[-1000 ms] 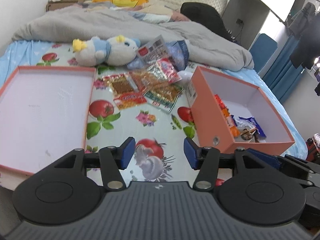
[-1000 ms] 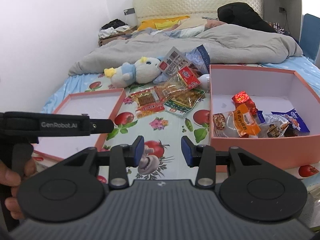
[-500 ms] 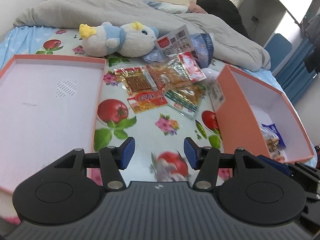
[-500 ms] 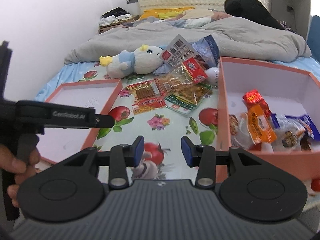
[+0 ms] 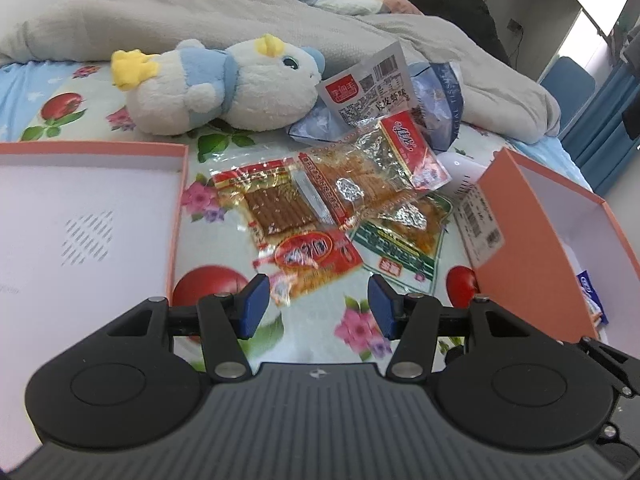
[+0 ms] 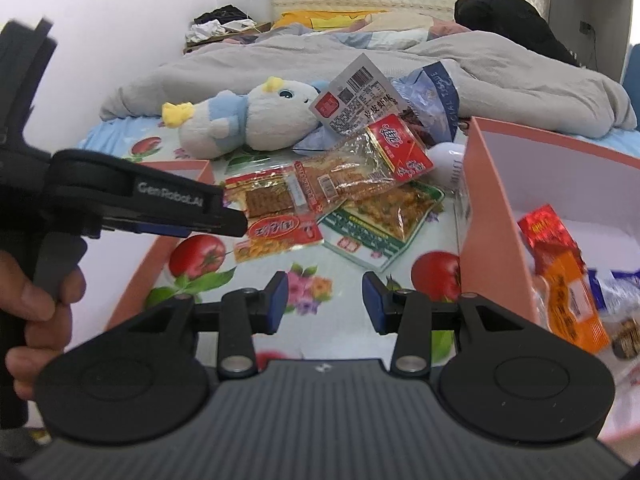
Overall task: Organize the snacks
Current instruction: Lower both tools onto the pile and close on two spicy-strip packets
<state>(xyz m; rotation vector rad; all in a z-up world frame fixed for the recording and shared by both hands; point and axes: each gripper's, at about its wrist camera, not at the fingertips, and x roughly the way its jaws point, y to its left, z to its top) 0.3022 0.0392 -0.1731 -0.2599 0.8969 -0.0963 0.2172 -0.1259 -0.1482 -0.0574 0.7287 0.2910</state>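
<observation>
Salmon-pink cardboard frames the scene: a shallow box lid (image 5: 80, 216) lies at the left edge of the bed (image 5: 36, 92), its white inside bare, and a deeper box (image 5: 532, 240) of the same colour stands at the right edge. Between them, on the tomato-and-flower print sheet, the snack packets lie in a loose heap. Leftmost is a clear packet of brown spicy strips (image 5: 276, 208) with a red label at its near end; a red-and-clear packet (image 5: 376, 172) overlaps it, and a green-edged packet (image 5: 404, 236) lies partly under that one, close to the deep box's wall. Behind the heap a grey-white packet with a barcode (image 5: 368, 88) stands tilted against a blue tissue pack (image 5: 440, 96). A white and blue plush toy (image 5: 224, 84) lies on its side just left of those two, in front of the grey duvet (image 5: 240, 12).

The left tool (image 5: 316, 304) hangs over the sheet just short of the strip packet, its blue pads well apart with nothing between them. The right tool (image 6: 324, 304) stands narrower but still parted, also empty, beside the deep box's left wall. In that box, red (image 6: 548, 232), orange (image 6: 572, 300) and blue-white wrappers (image 6: 616, 284) already lie. A hand (image 6: 28, 304) grips the left tool's handle.
</observation>
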